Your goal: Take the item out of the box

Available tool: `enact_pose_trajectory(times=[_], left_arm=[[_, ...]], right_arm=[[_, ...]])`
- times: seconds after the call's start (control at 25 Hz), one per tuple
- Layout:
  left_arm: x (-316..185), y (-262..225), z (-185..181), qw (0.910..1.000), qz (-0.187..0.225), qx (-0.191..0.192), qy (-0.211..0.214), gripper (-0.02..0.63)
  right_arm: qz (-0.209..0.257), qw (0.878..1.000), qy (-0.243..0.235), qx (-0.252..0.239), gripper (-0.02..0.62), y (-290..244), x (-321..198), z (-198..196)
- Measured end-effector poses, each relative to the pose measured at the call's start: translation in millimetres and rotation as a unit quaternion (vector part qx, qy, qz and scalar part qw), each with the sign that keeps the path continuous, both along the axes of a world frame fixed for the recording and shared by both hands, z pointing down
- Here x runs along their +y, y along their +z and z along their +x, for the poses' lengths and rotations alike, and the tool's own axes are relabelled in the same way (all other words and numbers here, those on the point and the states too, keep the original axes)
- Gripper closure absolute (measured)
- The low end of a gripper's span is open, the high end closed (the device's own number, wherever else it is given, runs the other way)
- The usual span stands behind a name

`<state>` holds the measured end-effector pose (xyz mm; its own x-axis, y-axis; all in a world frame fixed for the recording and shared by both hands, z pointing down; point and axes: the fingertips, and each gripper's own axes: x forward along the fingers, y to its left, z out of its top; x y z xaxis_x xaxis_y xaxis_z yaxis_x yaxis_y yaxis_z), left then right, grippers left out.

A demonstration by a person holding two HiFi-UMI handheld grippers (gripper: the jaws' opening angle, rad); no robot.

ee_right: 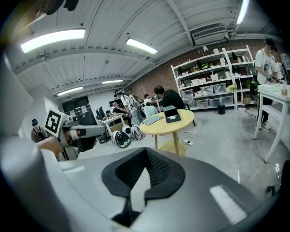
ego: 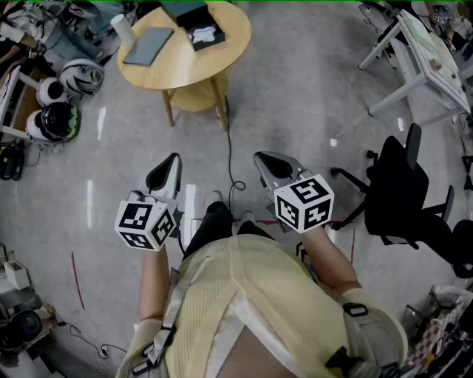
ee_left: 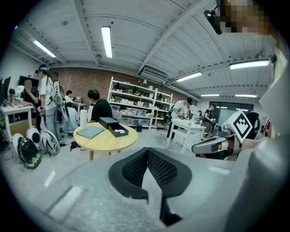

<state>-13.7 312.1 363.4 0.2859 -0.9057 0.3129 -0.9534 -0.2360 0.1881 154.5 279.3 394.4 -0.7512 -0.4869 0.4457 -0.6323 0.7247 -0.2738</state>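
Observation:
An open black box (ego: 205,37) with a white item (ego: 205,32) in it stands on a round wooden table (ego: 214,63) at the top of the head view. Its dark lid (ego: 182,8) lies just behind it. The box (ee_left: 119,132) also shows far off in the left gripper view, and the box (ee_right: 172,118) in the right gripper view. My left gripper (ego: 167,174) and right gripper (ego: 270,165) are held side by side close to my body, well short of the table. Both are shut with nothing between the pads (ee_left: 158,167) (ee_right: 156,170).
A grey flat pad (ego: 148,46) and a white roll (ego: 123,29) share the table. Helmets (ego: 80,75) lie on the floor at the left. A black office chair (ego: 399,193) stands at the right, a white desk (ego: 425,59) beyond it. A cable (ego: 230,159) runs across the floor. People stand by shelves in the background.

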Motion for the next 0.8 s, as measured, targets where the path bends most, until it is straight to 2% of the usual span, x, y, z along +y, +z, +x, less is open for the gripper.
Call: enact_pose_trajectory(times=[0.12,0.2,0.32,0.44,0.56,0.8], left_arm=[[-5,2,-7,0.9993,-0.001,0.034,0.013,0.603],[-13,5,-11,0.9991,-0.005,0.035,0.021,0.603],[-27,7,-20,0.9987,-0.012,0.008,0.05,0.603],[-43,8,-44,0.9971,-0.011,-0.028,0.069,0.603],[-57,11,-65,0.995,-0.009,-0.039,0.092,0.603],[-86,25,-105,0.9863,-0.009,-0.104,0.127,0.601]], right_arm=[[0.0,1.0,0.001,0.005,0.591,-1,-1,-8],[-0.013,1.0,0.006,0.005,0.591,3,-6,-13],[-0.033,0.999,0.015,0.005,0.591,8,-15,-31],[-0.027,0.999,0.011,0.014,0.591,7,-28,-61],[-0.027,1.0,0.01,0.013,0.591,6,-38,-88],[-0.029,0.999,0.019,0.016,0.591,11,-59,-131]])
